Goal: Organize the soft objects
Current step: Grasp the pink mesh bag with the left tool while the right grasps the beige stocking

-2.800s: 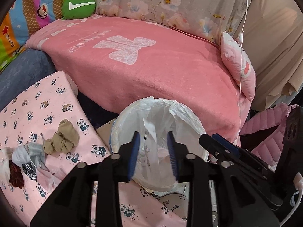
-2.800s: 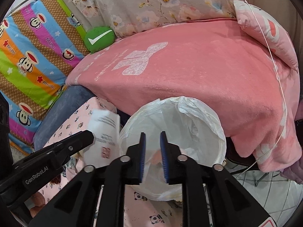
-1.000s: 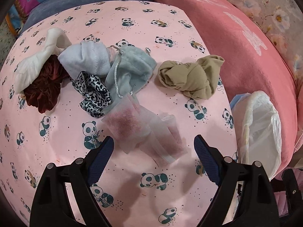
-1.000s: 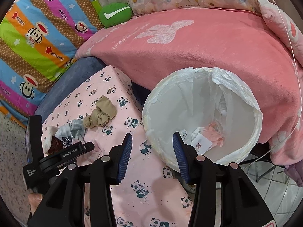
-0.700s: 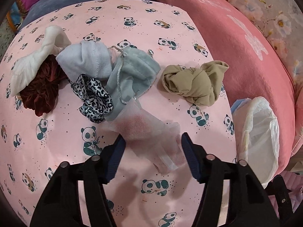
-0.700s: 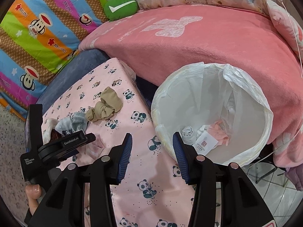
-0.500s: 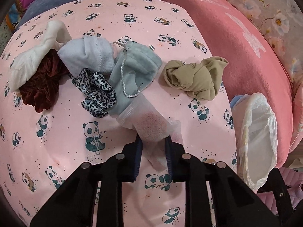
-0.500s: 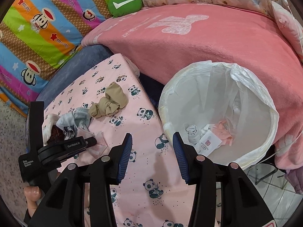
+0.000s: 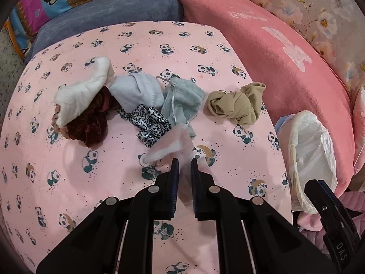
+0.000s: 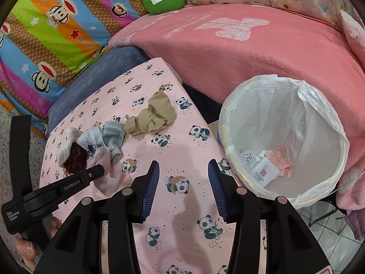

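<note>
My left gripper is shut on a sheer pink mesh pouch, which hangs lifted just off the panda-print sheet. Beyond it lie a leopard scrunchie, a grey drawstring pouch, a white sock, a maroon scrunchie, a white cloth and a knotted beige stocking. In the right wrist view my right gripper stands open over bare sheet with nothing between its fingers. The left gripper and its pouch show at its left.
A bin with a white liner stands right of the sheet, with a few small items at its bottom. Behind are a pink blanket, a blue cushion, a green pillow and a striped cartoon quilt.
My left gripper came down around the pink mesh pouch, closed on it and rose with it. The right gripper drifted sideways, staying open; the bin now sits further right in its view.
</note>
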The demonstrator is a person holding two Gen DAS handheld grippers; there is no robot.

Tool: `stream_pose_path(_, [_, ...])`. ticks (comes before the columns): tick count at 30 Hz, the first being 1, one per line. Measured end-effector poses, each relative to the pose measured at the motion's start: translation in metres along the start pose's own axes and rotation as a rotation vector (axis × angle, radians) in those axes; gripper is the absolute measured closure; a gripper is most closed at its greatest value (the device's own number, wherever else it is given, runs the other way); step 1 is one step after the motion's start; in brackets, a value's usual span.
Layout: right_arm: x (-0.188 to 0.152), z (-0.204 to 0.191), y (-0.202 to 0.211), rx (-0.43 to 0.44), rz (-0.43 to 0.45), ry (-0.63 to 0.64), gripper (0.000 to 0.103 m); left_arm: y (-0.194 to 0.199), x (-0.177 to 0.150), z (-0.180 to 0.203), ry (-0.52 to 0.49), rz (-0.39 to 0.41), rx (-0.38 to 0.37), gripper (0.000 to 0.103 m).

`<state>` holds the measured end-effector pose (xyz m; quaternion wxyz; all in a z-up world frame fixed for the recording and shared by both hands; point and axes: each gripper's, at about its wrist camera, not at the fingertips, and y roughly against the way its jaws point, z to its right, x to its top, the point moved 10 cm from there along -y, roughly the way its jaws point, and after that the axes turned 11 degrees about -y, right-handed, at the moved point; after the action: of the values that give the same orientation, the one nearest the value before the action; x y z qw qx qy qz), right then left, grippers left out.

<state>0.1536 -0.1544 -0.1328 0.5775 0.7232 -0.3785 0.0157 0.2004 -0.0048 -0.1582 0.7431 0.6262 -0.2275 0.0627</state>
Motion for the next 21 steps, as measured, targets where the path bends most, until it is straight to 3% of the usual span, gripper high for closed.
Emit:
stream_pose_path(12, [0.012,-0.034,-0.014,0.024,0.006,0.065,0.057,0.033,0.013,-0.025,-0.018,0.076,0.037,0.093])
stream_pose_path(18, [0.021,-0.048,-0.023,0.020,0.002,0.075,0.057,0.030,0.004,-0.039,0.014,0.053,0.004,0.092])
stream_pose_path(21, [0.016,-0.049,-0.025,0.018,-0.002,0.078,0.057,0.021,-0.011,-0.041,0.043,0.010,-0.042,0.082])
